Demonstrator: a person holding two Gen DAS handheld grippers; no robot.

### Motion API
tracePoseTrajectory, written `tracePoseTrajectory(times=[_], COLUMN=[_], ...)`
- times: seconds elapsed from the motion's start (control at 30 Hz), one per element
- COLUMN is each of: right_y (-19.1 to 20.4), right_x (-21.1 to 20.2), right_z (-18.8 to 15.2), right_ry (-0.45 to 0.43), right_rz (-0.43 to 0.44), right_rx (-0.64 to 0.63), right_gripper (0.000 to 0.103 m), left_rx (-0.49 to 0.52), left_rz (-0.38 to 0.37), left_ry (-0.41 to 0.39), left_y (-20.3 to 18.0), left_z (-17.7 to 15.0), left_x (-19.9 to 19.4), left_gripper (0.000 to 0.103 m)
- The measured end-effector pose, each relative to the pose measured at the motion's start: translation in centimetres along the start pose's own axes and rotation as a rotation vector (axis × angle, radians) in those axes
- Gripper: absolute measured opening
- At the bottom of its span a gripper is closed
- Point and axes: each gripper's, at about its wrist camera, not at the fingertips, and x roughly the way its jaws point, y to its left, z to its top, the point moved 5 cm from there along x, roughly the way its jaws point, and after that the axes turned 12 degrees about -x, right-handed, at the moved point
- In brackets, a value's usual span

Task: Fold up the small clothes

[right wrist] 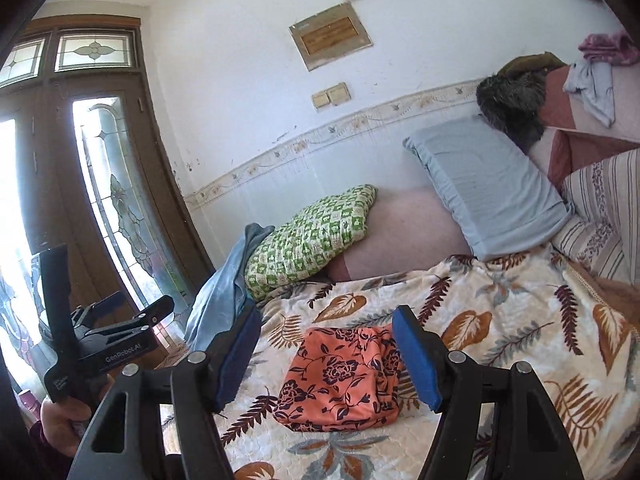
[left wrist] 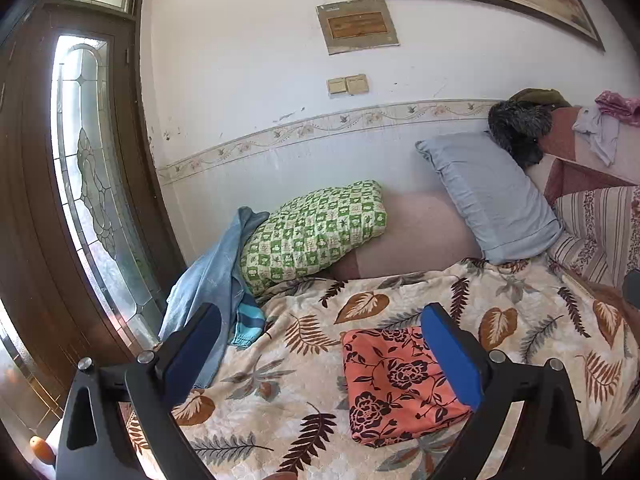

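Observation:
A small orange garment with dark flowers (left wrist: 396, 384) lies folded into a rough square on the leaf-print blanket (left wrist: 280, 360). It also shows in the right wrist view (right wrist: 340, 376), between my right fingers. My left gripper (left wrist: 320, 360) is open and empty, held above the bed with the garment just inside its right finger (left wrist: 452, 356). My right gripper (right wrist: 328, 360) is open and empty, above and in front of the garment. The left gripper's body (right wrist: 100, 340) shows at the left of the right wrist view.
A light blue garment (left wrist: 208, 280) and a blue striped cuff (left wrist: 248, 324) lie at the bed's left edge by the glass door (left wrist: 80, 184). A green checked pillow (left wrist: 316, 232), a grey-blue pillow (left wrist: 488, 200) and a striped cushion (left wrist: 600, 232) line the wall side.

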Motion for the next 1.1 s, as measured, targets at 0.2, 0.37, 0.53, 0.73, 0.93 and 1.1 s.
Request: tracePoseTrajectory(times=[0.2,0.37,0.53,0.73,0.93,1.1], right_y=[0.6,0.7,0.3,1.1,2.6,4.2], right_x=[-1.8,-3.6,-4.4,-3.6,-1.6,1.6], right_z=[-0.2,-0.3,0.0,0.0,0.0,-1.0], right_ry=[-0.010,-0.032,-0.061,-0.074,-0.104,-0.050], right_rz=[0.005,0.006,0.018,0.033,0.030,0.043], right_rx=[-0.002,-0.048,-0.049,-0.058,-0.046,-0.051], right_gripper=[0.072,0.072,0.072,0.072,0.072,0.072], left_rx=[0.016,0.036,0.051,0.047,0.015,-0.020], left_rz=[-0.065,-0.110,-0.129,-0.139,-0.087,-0.039], left_ry=[-0.009,0.013,-0.001,-0.023,0.005,0.036], left_y=[-1.6,-2.9,-3.7,-3.2,-0.5,2.3], left_z=[0.4,0.4,0.4,0.1,-1.5,-2.4], left_x=[-2.7,-3.9,-4.9,-5.3,-4.3,-2.9], left_gripper=[0.100,0.100,0.100,0.100,0.100,0.100])
